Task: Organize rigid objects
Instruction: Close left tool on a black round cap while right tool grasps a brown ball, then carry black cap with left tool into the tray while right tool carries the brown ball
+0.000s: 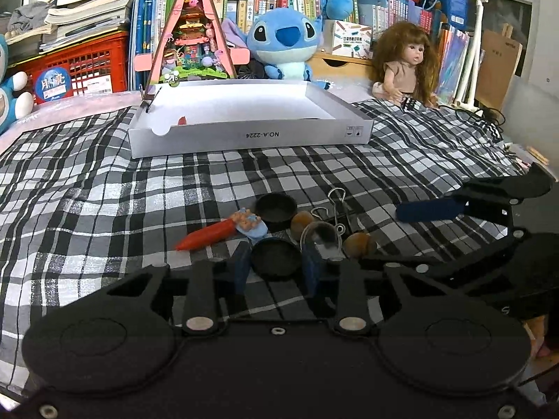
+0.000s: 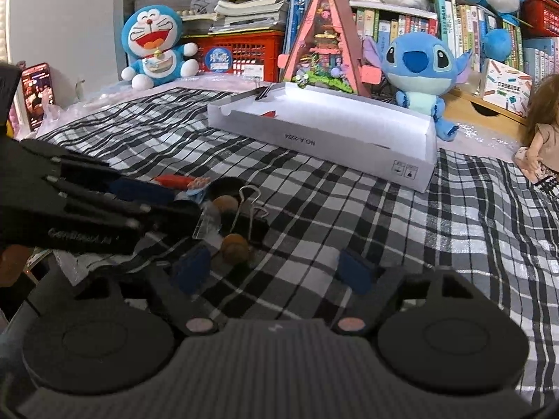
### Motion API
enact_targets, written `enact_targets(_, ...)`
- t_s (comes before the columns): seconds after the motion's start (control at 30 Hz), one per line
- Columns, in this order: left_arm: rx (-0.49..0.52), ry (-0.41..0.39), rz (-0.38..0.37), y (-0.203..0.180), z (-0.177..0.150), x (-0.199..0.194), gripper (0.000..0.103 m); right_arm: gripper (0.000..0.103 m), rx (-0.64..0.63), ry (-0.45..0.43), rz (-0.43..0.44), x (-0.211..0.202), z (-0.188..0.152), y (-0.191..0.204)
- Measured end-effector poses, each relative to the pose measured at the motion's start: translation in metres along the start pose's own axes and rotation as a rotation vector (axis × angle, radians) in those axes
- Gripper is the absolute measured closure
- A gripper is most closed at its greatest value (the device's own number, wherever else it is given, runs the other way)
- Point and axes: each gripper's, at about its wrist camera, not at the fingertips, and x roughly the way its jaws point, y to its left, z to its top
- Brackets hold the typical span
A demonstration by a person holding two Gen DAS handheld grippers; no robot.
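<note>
The round black plastic cap (image 1: 276, 257) lies on the checked cloth directly between the blue pads of the left tool (image 1: 276, 267), whose fingers stand apart around it, not clamped. The right tool (image 2: 276, 270) hangs open, further off. Beyond, the shallow white cardboard box (image 1: 244, 136) holds a small red piece (image 1: 181, 120).

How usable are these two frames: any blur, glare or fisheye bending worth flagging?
Left wrist view: sharp at the centre, where the black cap sits between the left tool's fingers; the white box edges bow and the corners vignette. Right wrist view: the left tool crossing at left is soft, the nut slightly blurred; lighting is even, without strong glare.
</note>
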Motion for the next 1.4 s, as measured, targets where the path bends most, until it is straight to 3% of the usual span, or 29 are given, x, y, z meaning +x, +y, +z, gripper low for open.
enact_targets(0.27, 0.001, -0.006, 0.019, 0.000, 0.001, -0.005, 0.073, 0.057, 0.026, -0.009, 0.057, 0.002, 0.004, 0.008)
enact_targets(0.33, -0.003, -0.007, 0.029, 0.000, 0.002, -0.006, 0.073, 0.071, 0.016, -0.008, 0.049, 0.003, 0.004, 0.011)
enact_targets(0.43, -0.004, -0.004, 0.053, 0.000, 0.004, -0.006, 0.073, 0.078, 0.020, -0.008, 0.034, 0.004, 0.004, 0.013)
enact_targets(0.93, -0.019, -0.023, 0.075, -0.001, 0.023, -0.003, 0.073, 0.080, 0.104, -0.036, -0.059, -0.004, 0.016, -0.011)
enact_targets(1.4, -0.069, -0.066, 0.098, 0.011, 0.076, 0.016, 0.073, 0.080, 0.200, -0.062, -0.138, 0.004, 0.049, -0.040)
